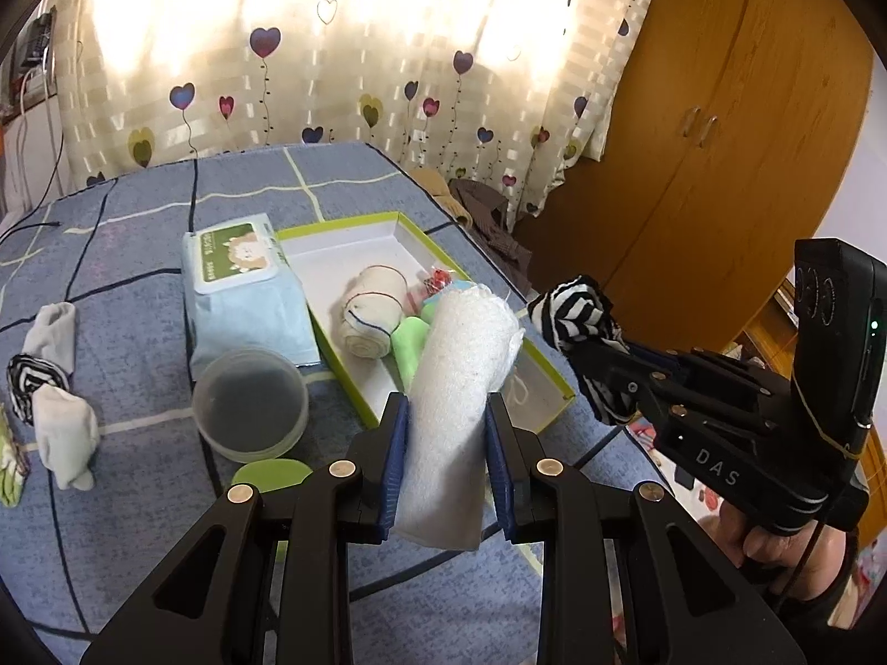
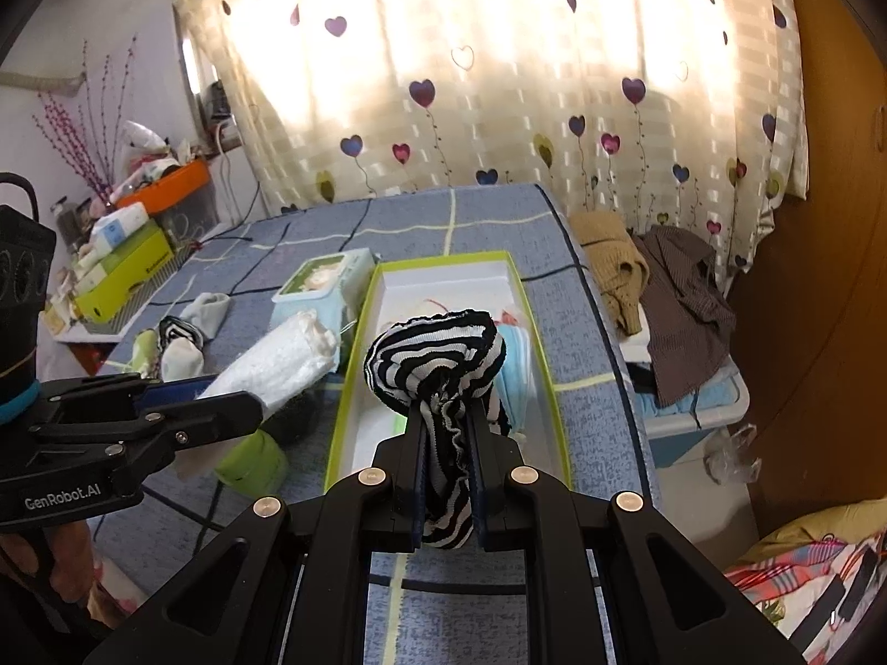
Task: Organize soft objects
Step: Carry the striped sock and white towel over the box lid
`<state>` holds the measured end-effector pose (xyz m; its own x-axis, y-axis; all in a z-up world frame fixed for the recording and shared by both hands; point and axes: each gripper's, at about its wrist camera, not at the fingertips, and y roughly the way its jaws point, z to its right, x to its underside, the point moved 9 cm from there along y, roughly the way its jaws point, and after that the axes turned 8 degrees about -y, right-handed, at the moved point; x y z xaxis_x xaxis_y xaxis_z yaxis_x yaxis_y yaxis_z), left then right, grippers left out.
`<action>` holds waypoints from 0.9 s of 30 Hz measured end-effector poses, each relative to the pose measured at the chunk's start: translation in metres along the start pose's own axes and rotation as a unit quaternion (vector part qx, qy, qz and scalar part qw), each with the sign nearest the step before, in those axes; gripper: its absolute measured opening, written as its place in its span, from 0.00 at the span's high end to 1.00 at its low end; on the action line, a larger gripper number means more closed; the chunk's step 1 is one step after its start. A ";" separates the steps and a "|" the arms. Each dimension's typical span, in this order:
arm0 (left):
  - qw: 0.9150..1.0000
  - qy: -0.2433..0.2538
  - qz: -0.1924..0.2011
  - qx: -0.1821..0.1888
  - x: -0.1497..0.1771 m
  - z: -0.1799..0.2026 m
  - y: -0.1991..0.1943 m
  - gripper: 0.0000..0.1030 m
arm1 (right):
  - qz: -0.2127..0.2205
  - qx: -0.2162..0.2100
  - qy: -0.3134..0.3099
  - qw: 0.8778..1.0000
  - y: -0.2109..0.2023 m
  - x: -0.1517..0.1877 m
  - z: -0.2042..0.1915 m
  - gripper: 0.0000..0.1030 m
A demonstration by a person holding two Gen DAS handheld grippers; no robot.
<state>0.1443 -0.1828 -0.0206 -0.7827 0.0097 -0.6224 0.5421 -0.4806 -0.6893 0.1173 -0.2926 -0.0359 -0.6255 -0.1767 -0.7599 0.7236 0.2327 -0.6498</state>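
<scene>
My left gripper [image 1: 447,415] is shut on a rolled white towel [image 1: 463,377], held above the near end of a green-rimmed white box [image 1: 355,233]. In the box lie a cream cloth roll [image 1: 370,313], a light green piece [image 1: 409,348] and a blue item. My right gripper [image 2: 443,415] is shut on a black-and-white striped sock [image 2: 435,357], hovering over the same box [image 2: 443,282]. The left wrist view shows the striped sock [image 1: 571,316] just right of the box. The right wrist view shows the white towel [image 2: 277,357] to the left, in the other gripper.
On the blue checked bedcover [image 1: 138,255] sit a wet-wipes pack [image 1: 244,288], a clear round tub [image 1: 250,402] with its green lid [image 1: 271,474], and grey socks around another striped sock [image 1: 33,382]. Clothes [image 2: 654,288] pile beside the bed, with a wooden wardrobe [image 1: 720,138] beyond.
</scene>
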 end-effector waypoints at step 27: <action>0.998 -0.029 -0.053 -0.026 -0.009 -0.006 0.075 0.73 | -0.076 -0.024 0.021 0.997 0.106 0.013 0.038 0.88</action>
<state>0.1938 -0.2138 -0.0693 -0.8519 0.0065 -0.5237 0.4697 -0.4329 -0.7694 0.1974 -0.3069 -0.1157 -0.7394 -0.1745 -0.6502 0.6046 0.2525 -0.7554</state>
